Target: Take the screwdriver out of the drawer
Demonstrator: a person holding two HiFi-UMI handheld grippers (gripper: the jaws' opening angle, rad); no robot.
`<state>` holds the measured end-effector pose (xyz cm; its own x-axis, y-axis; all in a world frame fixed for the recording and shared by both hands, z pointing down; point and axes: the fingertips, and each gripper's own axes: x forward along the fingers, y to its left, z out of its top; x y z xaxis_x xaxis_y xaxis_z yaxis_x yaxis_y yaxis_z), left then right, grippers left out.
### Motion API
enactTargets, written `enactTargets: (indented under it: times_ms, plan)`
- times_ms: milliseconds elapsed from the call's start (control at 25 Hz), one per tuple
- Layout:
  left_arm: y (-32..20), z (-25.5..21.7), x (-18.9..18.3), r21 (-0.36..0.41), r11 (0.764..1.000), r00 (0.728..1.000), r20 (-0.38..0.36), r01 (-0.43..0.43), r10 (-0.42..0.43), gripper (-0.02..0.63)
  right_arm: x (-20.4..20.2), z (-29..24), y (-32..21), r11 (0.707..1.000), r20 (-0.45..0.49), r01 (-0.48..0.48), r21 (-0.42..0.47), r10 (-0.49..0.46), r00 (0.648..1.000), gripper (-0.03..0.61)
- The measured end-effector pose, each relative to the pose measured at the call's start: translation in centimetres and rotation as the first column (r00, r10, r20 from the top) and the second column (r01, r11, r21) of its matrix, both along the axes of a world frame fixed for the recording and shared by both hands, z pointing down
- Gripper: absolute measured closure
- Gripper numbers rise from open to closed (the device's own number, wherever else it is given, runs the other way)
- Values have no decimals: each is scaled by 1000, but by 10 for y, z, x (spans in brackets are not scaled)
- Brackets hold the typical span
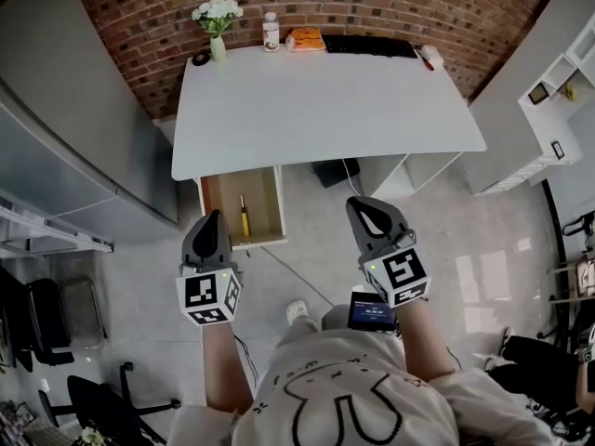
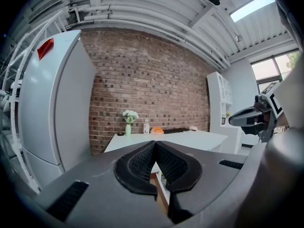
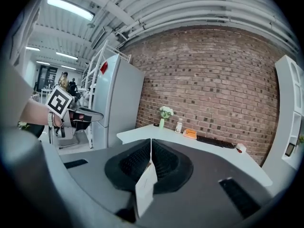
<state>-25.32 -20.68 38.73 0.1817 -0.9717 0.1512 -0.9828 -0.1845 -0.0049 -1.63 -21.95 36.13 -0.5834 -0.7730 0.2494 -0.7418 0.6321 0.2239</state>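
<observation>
A screwdriver (image 1: pixel 244 217) with a yellow handle lies lengthwise in the open wooden drawer (image 1: pixel 278 203) under the left end of the white table (image 1: pixel 325 100). My left gripper (image 1: pixel 214 216) hovers over the drawer's near left corner, just left of the screwdriver, jaws shut and empty. In its own view the left gripper (image 2: pixel 155 142) has its tips touching, with a strip of the drawer (image 2: pixel 160 190) showing below them. My right gripper (image 1: pixel 364 204) hangs over the floor to the right of the drawer. In its own view the right gripper (image 3: pixel 151 139) is shut, holding nothing.
On the table's far edge stand a flower vase (image 1: pixel 217 24), a bottle (image 1: pixel 271 31), an orange item (image 1: pixel 305 38) and a keyboard (image 1: pixel 369 45). A grey fridge (image 1: pixel 65 110) stands left, white shelves (image 1: pixel 558 91) right, a black box (image 1: pixel 335 171) under the table.
</observation>
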Motion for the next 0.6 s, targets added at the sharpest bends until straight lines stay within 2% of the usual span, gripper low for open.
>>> enactTargets:
  times_ms: [320,600]
  plan:
    - [-27,10,-2,-38,999,1000,-13,1,-1,601,3,7,-29,1000,-2,-6,-28,6,1000,558]
    - [-52,20,3,-79,996,999,11,35,-34,601,11,30,-61,997,37,10,-82,-7,999,558]
